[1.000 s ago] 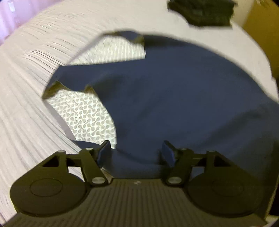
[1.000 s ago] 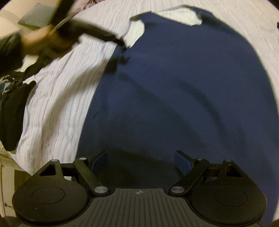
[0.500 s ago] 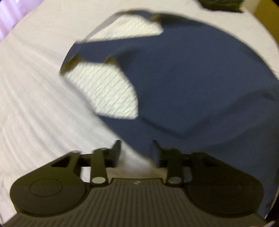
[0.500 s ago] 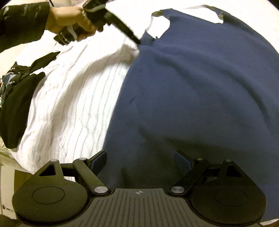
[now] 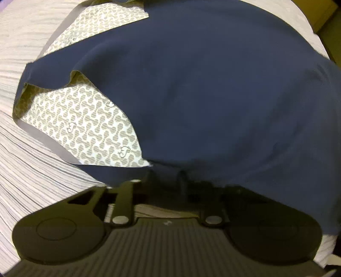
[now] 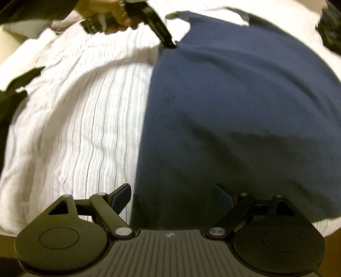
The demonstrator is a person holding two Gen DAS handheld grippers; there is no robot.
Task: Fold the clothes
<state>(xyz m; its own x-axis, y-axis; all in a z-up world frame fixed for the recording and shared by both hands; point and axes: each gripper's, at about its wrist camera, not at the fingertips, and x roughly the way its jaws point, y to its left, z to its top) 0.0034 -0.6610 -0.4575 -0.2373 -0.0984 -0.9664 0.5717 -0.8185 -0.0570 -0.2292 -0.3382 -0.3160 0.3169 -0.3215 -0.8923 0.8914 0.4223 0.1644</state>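
Observation:
A navy garment [image 5: 213, 89] lies spread on a white striped bed cover [image 5: 32, 170]; it also fills the right wrist view [image 6: 234, 110]. Its patterned white lining [image 5: 85, 123] shows where sleeves or flaps are turned back. My left gripper [image 5: 165, 176] has its fingers nearly together on the garment's near edge, with the cloth bunched between them. In the right wrist view the left gripper [image 6: 170, 43] pinches the cloth at the far edge. My right gripper [image 6: 172, 196] is open, its fingers wide apart over the garment's near edge, holding nothing.
Dark clothing [image 6: 8, 102] lies at the left edge of the bed. Another dark item [image 6: 332, 27] sits at the far right. The person's hand [image 6: 115, 15] holds the left gripper. A yellow-brown surface [image 5: 326, 15] shows beyond the bed.
My left gripper has closed from open onto the garment's edge and moved in closer. The right gripper has stayed open while shifting left along the garment's near edge.

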